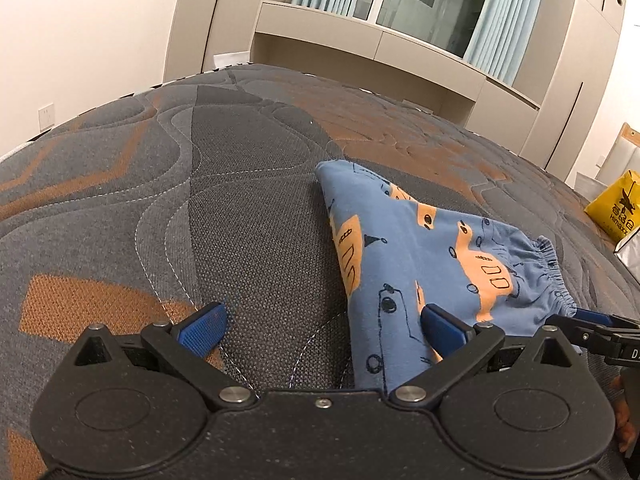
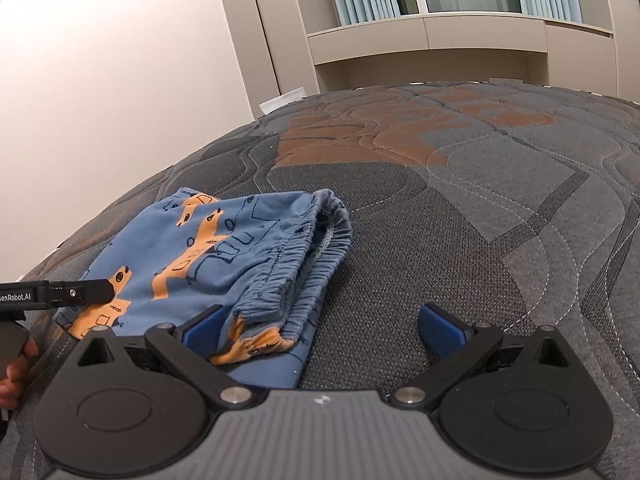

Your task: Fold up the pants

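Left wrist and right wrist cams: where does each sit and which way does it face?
Left wrist: on the left gripper, low over the mattress, facing the window wall; folded pants right of centre; own open blue pads, plus the right gripper's tip at the right edge.
Right wrist: on the right gripper, same heading; the pants left, waistband toward the camera; own open pads, left gripper and a hand at the left edge.
Shared: pants, mattress, window wall, each other's gripper.

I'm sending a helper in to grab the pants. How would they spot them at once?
Look at the grey and orange quilted mattress. The pants lie folded on it, blue with orange shapes and a gathered elastic waistband; nothing else lies on the mattress.
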{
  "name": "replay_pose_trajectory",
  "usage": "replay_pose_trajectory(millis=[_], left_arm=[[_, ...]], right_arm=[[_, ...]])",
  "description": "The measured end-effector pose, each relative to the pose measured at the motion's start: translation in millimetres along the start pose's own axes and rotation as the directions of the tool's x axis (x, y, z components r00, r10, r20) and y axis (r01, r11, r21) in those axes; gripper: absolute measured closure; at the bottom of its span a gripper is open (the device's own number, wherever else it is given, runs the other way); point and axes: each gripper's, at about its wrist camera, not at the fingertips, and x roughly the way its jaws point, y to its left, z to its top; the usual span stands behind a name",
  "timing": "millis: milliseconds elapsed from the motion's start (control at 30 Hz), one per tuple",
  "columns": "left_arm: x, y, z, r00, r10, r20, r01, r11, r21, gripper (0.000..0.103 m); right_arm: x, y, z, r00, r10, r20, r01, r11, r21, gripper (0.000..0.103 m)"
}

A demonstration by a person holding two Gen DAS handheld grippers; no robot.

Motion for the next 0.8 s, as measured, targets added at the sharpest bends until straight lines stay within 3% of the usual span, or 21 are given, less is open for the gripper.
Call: replay_pose_trajectory(millis=[333, 600, 800], left_arm=[[0.1, -0.4, -0.1, 1.000, 0.002, 0.000, -0.002, 1.000, 0.001, 0.000], [-1.0, -2.5, -0.8, 1.000, 0.006, 0.007, -0.006, 1.000, 0.004, 0.000], [-5.4, -2.2, -2.1, 1.000, -0.010, 0.026, 0.009, 1.000, 0.005, 0.000]], right_arm=[[-1.3, -1.5, 0.5, 1.000, 0.012, 0.010, -0.012, 1.000, 0.016, 0.000], [4.6, -17.7, 9.9, 0.990, 0.137, 0.041, -0.140, 0.984, 0.113, 0.000], [14.1, -15.5, 13.5, 0.974, 0.226, 0.026, -0.227, 0.967, 0.119, 0.000]])
